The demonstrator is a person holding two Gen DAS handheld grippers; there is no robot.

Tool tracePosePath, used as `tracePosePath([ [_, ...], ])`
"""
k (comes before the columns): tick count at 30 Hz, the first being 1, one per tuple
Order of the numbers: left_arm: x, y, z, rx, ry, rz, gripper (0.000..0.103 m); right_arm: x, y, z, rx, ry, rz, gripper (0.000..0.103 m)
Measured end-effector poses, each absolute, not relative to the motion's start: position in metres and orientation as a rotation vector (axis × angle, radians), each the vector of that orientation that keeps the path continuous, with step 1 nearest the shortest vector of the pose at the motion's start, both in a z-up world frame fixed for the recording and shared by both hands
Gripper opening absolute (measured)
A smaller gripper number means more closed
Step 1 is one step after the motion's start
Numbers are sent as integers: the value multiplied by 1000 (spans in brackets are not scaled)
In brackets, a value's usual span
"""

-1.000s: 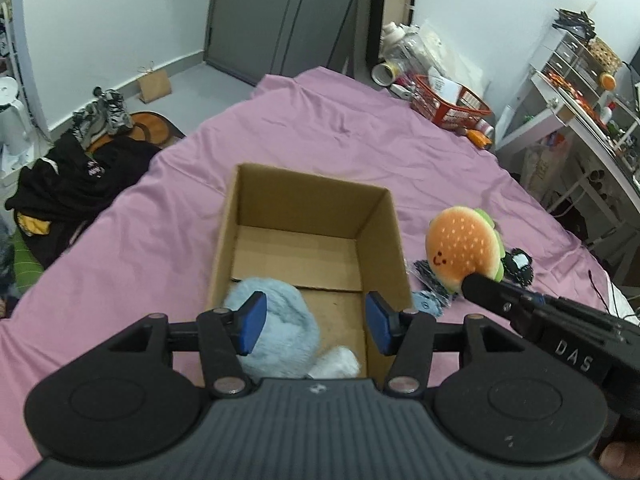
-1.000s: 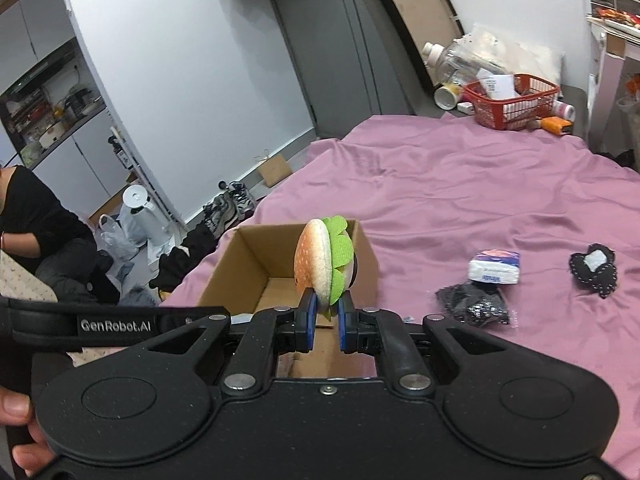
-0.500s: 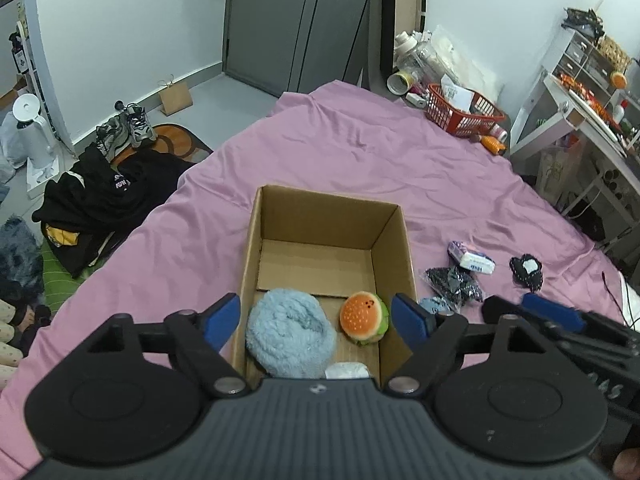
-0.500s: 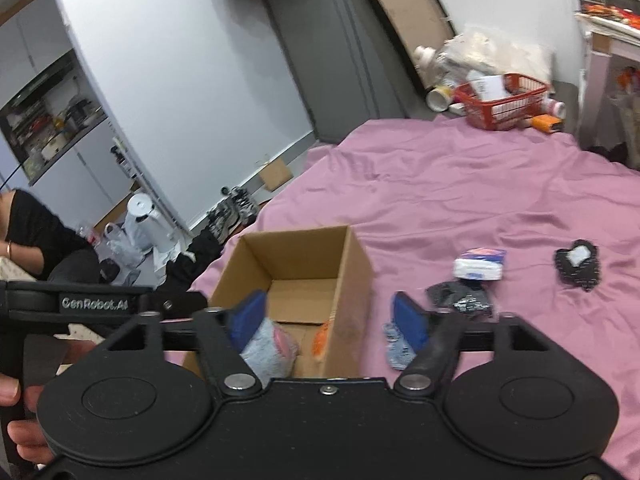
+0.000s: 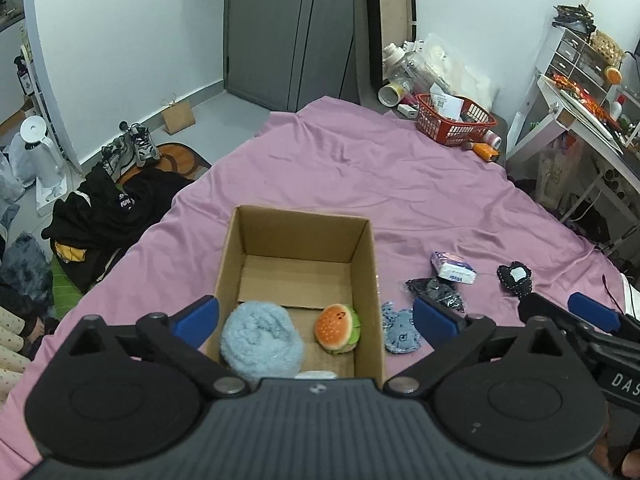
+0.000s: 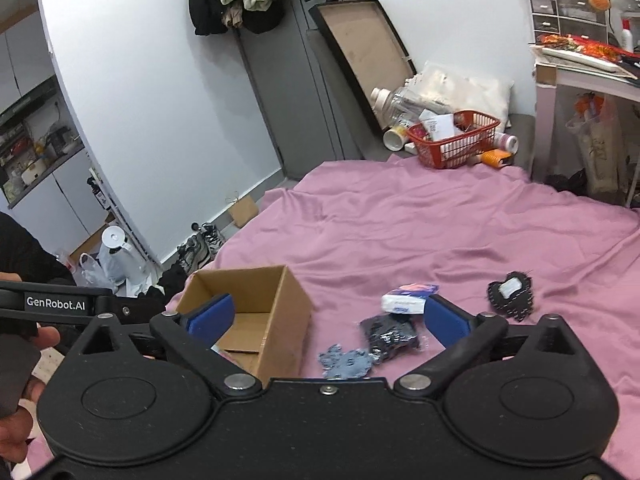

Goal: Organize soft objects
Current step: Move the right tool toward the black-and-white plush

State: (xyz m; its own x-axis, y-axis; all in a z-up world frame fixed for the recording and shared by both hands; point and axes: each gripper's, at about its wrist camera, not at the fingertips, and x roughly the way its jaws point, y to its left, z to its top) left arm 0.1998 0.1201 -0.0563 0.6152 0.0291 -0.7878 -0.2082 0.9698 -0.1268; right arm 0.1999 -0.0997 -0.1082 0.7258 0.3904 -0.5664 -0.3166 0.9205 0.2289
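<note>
On the pink bedsheet (image 5: 400, 184) stands an open cardboard box (image 5: 366, 276) that holds a fluffy light-blue plush (image 5: 260, 344) and, just beside it on the box floor, a small hamburger plush (image 5: 336, 329) with a printed face on its bun. The left gripper (image 5: 316, 316) hangs above the near end of the box with its blue-padded fingers spread wide and nothing between them. The right gripper (image 6: 328, 316) is likewise spread wide and empty, over the sheet just right of the box; the part of it seen from the left wrist camera bears the letters "DAS", while the left gripper's body, seen from the right wrist camera, reads "GenRobot.AI". Outside the box, near its right wall, lie a blue patterned cloth piece (image 6: 346, 362), a black sequinned pouch (image 6: 394, 334), a white tissue pack (image 5: 454, 268) with blue lettering too small to read, and, farther right, a black heart-shaped item (image 6: 511, 295) with a white patch. A red basket (image 5: 454, 120) sits at the far end of the bed.
</note>
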Motion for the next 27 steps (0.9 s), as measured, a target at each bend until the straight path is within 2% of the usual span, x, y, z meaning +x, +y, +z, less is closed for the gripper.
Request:
tracePosePath([
  [5, 205, 103, -51, -221, 875, 125, 102, 205, -121, -106, 84, 642, 342, 103],
  [24, 246, 16, -66, -166, 879, 116, 102, 249, -218, -116, 279, 685, 274, 102],
  [26, 252, 9, -69, -167, 873, 102, 102, 253, -226, -120, 299, 680, 246, 101],
  [27, 254, 6, -71, -169, 871, 98, 101, 256, -230, -123, 309, 685, 246, 98],
])
